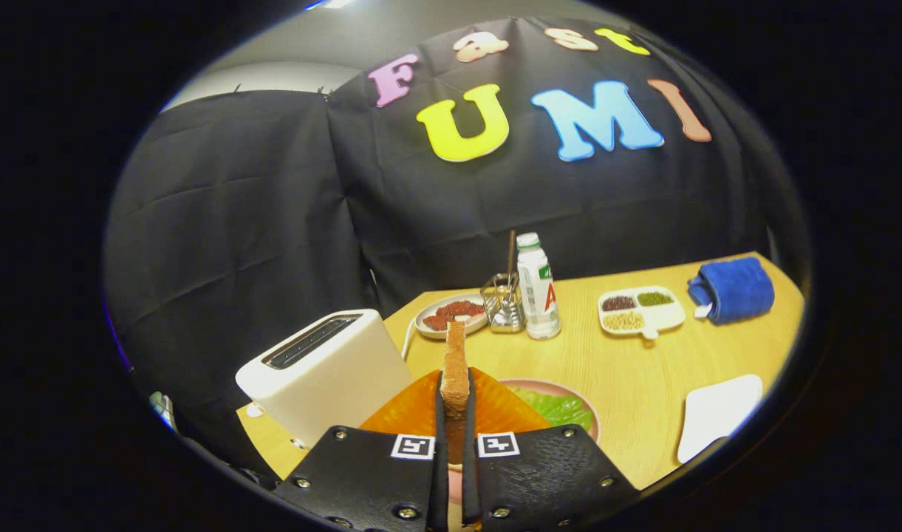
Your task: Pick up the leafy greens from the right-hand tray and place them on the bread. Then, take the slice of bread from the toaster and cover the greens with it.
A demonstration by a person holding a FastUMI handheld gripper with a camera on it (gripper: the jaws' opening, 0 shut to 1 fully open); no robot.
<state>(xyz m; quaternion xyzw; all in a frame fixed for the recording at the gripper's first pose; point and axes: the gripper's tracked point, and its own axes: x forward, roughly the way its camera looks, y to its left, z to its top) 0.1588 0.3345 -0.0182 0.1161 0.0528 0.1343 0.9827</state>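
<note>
Gripper [454, 414] at bottom centre of the frame, both fingers pinching a slice of bread [455, 362] held upright on edge. Just beyond the fingers: a pink plate [580, 403] with leafy greens [558, 406], right of an orange ridged piece [414, 410]. White toaster [325, 369] at lower left; white tray [720, 414] at lower right on the wooden table [643, 369].

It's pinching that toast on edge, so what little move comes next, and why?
Probably lower it. The hand-held gripper is shut on the brown toasted bread slice, held upright above the pink round plate, where the green leafy lettuce lies uncovered.
</note>
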